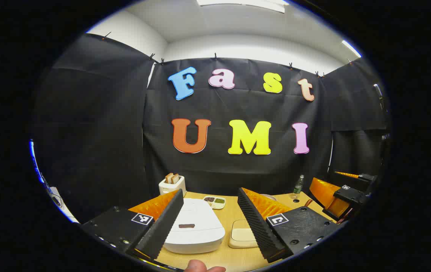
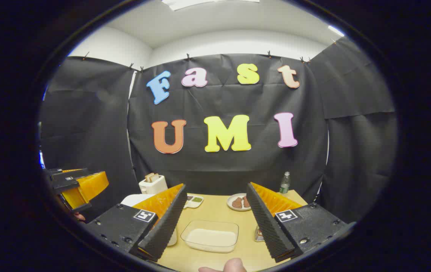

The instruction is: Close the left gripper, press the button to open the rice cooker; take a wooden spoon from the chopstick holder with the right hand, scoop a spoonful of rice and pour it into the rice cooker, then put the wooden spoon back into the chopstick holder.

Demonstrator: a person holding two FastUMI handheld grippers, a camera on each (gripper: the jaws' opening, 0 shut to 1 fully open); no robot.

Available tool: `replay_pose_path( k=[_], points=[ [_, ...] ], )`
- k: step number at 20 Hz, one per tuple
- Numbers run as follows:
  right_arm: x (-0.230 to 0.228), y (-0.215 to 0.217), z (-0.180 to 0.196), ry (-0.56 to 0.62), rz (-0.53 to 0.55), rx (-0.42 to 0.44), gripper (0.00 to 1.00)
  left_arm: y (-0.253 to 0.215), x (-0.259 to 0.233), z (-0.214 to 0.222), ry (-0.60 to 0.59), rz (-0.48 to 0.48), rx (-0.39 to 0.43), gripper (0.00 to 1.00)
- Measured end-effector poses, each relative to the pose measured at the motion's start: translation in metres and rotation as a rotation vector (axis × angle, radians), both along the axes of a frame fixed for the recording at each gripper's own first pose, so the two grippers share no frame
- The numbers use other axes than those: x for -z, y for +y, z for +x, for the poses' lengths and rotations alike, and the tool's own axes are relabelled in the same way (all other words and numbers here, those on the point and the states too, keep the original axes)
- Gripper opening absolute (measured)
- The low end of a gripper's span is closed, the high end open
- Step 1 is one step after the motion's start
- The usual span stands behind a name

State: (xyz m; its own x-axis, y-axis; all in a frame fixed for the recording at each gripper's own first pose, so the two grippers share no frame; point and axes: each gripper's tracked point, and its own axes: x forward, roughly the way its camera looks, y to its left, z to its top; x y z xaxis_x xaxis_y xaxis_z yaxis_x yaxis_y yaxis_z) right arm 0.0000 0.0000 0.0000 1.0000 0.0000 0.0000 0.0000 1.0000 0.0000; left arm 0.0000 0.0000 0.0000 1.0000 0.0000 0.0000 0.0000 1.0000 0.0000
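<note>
The left gripper (image 1: 210, 223) hangs wide open, holding nothing, with the shut cooker (image 1: 194, 226) straight ahead and below between its fingers; its button (image 1: 186, 226) faces up. The right gripper (image 2: 215, 226), equally wide and empty, hovers over the rice tray (image 2: 211, 236).

The left claw (image 1: 210, 223) has two black blocky finger housings, each with a small square black-and-white marker on top and silver screws along the near edge. Its inner faces are ribbed, backed by orange wedge-shaped plates. The right claw (image 2: 215, 224) is built the same: black housings, square markers, screws, ribbed inner faces, orange backing.
</note>
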Motion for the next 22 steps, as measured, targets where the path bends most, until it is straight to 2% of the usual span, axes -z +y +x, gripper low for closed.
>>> replay_pose_path(
  k=[4, 15, 22],
  points=[
    [-0.003, 0.004, 0.001, 0.001, 0.001, -0.010, 0.99, 0.010, 0.001, -0.003, -0.001, -0.018, -0.019, 0.93],
    [-0.011, 0.038, 0.008, 0.007, -0.006, -0.103, 0.99, 0.028, -0.008, -0.013, -0.026, 0.005, -0.065, 0.94],
    [-0.015, 0.054, 0.017, 0.005, -0.011, -0.151, 0.98, 0.039, 0.001, -0.017, 0.003, 0.004, -0.106, 0.94]
  ],
)
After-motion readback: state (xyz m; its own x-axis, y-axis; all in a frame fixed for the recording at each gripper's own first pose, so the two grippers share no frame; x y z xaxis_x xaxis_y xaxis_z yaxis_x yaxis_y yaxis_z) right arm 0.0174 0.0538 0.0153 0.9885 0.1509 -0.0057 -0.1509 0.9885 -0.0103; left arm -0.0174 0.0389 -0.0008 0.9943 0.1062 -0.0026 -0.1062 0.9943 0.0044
